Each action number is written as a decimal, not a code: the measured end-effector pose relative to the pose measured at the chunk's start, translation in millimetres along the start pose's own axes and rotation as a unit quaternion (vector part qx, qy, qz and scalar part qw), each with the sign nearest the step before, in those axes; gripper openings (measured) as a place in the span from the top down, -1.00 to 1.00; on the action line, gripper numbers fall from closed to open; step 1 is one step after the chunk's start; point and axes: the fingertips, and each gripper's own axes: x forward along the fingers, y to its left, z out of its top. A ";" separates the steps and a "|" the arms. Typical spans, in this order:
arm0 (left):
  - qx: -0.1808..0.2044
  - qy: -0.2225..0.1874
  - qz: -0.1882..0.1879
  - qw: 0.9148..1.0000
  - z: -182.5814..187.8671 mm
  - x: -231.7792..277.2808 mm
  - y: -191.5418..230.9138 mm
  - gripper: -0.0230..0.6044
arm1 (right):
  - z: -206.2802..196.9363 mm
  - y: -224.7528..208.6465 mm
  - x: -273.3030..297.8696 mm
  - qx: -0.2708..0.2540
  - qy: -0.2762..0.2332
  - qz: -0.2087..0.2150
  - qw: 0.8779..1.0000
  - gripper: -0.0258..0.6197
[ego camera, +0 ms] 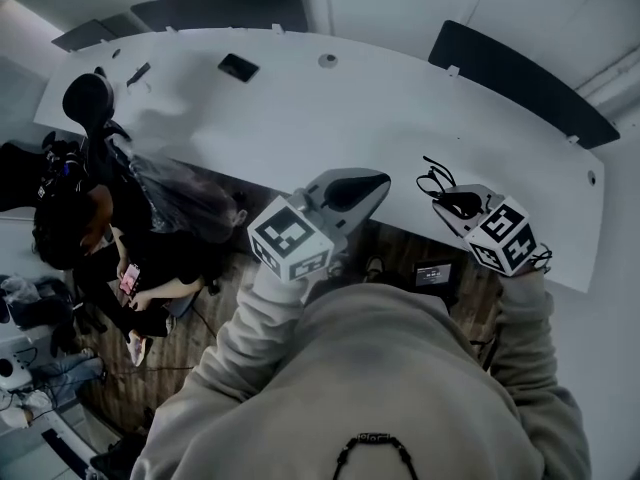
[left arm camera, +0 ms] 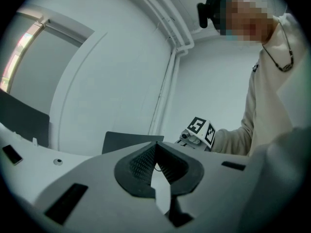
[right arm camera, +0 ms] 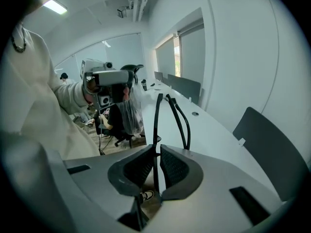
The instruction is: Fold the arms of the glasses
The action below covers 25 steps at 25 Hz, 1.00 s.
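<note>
- Pale sleeves [ego camera: 240,338] of the person fill the near side, with a tool in each hand.
- Right tool [right arm camera: 155,168] grips the black glasses [right arm camera: 156,123] narrowly at the white bench's [ego camera: 350,108] near right edge.
- Left tool [left arm camera: 155,165] is fully closed and empty, left of the glasses and apart from them.

Ahead of the left gripper [ego camera: 352,190] and the right gripper [ego camera: 458,206], the white table [ego camera: 330,118] lies bare across its broad middle. Near its far edge sit a flat black thing [ego camera: 238,66], perhaps a phone, and a round grommet [ego camera: 327,60]. Dark partition panels [ego camera: 520,83] wall the back. A seated person [ego camera: 95,238] crowds the left.
</note>
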 end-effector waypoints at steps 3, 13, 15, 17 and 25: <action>-0.001 0.006 0.009 1.000 -5.4 -5.2 4.6 0.91 | -11.6 -8.6 20.9 0.010 0.019 0.021 1.000 0.73; -0.004 0.016 0.071 0.997 -13.7 -43.3 33.5 0.91 | -52.8 -47.9 94.5 0.027 0.078 0.030 0.996 0.73; -0.006 0.014 0.082 0.997 -12.2 -50.8 40.7 0.91 | -67.2 -55.3 110.6 0.030 0.095 0.033 0.994 0.73; -0.008 0.016 0.094 0.995 -12.7 -59.2 46.9 0.91 | -85.0 -61.7 129.3 0.031 0.119 0.035 0.992 0.73; -0.021 0.011 0.137 0.990 -11.1 -83.4 68.2 0.91 | -137.2 -70.6 177.9 0.030 0.199 0.056 0.978 0.73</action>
